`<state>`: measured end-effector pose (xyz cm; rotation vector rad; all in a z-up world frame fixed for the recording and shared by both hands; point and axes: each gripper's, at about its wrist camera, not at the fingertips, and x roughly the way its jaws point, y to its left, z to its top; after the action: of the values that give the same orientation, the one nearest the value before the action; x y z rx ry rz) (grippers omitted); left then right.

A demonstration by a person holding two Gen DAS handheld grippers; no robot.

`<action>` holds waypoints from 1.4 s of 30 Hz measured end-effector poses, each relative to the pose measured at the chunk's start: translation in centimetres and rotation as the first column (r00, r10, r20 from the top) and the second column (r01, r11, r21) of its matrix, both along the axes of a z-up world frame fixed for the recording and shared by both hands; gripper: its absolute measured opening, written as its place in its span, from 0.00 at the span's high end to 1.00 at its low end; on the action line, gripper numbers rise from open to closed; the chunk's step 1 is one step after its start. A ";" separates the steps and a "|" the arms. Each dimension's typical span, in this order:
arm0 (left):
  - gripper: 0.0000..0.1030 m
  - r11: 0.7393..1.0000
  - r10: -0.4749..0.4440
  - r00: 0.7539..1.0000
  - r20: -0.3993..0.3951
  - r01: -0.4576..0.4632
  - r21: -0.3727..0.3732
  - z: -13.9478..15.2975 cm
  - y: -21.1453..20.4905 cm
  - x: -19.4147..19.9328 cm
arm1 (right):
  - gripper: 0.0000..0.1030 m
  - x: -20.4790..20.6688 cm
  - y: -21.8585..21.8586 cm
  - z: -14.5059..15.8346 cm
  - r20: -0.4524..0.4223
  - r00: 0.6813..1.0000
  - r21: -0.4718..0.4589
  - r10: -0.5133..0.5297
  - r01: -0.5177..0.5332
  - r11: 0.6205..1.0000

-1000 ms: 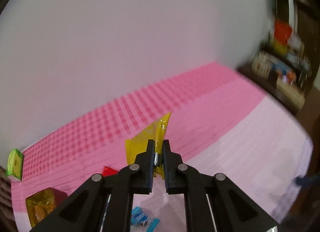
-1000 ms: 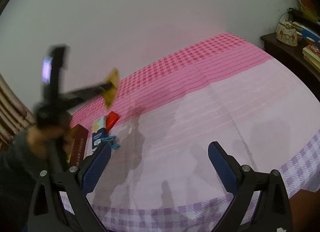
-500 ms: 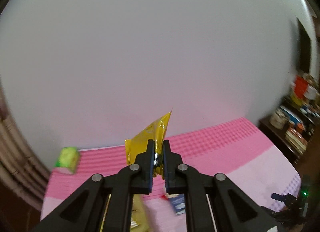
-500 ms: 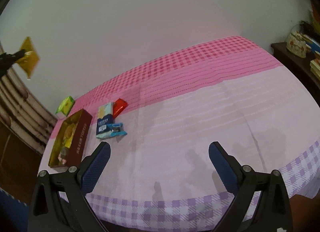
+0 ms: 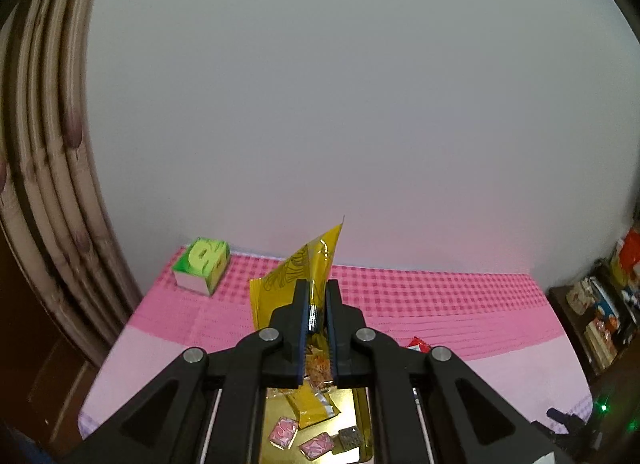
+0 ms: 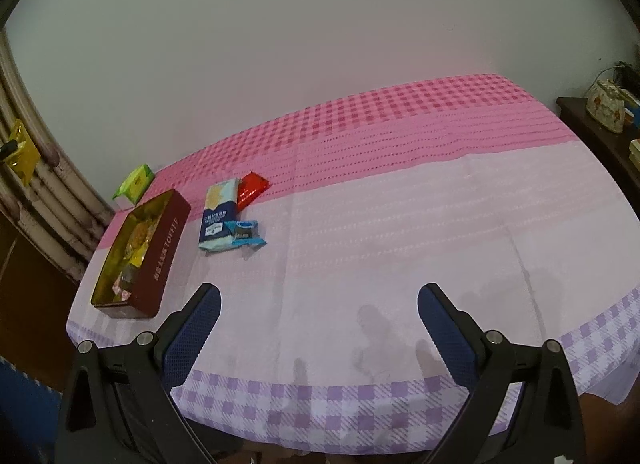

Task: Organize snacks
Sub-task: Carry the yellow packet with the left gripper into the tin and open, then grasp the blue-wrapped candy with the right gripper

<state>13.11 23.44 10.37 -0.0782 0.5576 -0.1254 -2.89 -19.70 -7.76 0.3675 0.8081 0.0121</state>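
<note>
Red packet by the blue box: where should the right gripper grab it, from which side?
Take the red packet at its far-right end, coming from above and the right. It lies flat, and its near end touches the blue box, so only that end is free. The right gripper is open.

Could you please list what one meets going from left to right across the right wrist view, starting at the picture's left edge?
yellow packet held up at the edge → green box → toffee tin → blue-and-white packet → red packet → patterned bag on the side cabinet.
</note>
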 end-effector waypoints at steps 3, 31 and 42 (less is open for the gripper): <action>0.92 0.999 0.015 0.999 -0.048 -0.017 -0.036 -2.0 0.7 1.2 | 0.04 0.1 0.0 -0.1 -0.003 1.000 -0.002 0.002 -0.002 1.000; 0.87 0.994 0.094 0.946 -0.311 -0.071 0.085 -17.5 -3.3 9.3 | 0.04 1.1 -0.9 -2.1 -0.059 0.998 0.012 -0.005 0.005 1.000; 0.34 0.998 0.055 0.983 -0.175 -0.057 -0.004 -15.0 -2.2 4.2 | 0.04 1.5 -0.9 -3.3 -0.083 0.996 -0.003 0.022 -0.023 1.000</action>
<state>17.31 21.20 -4.63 -0.1140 0.7302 -0.0660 -1.37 -20.58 -11.06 0.3573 0.8942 0.0165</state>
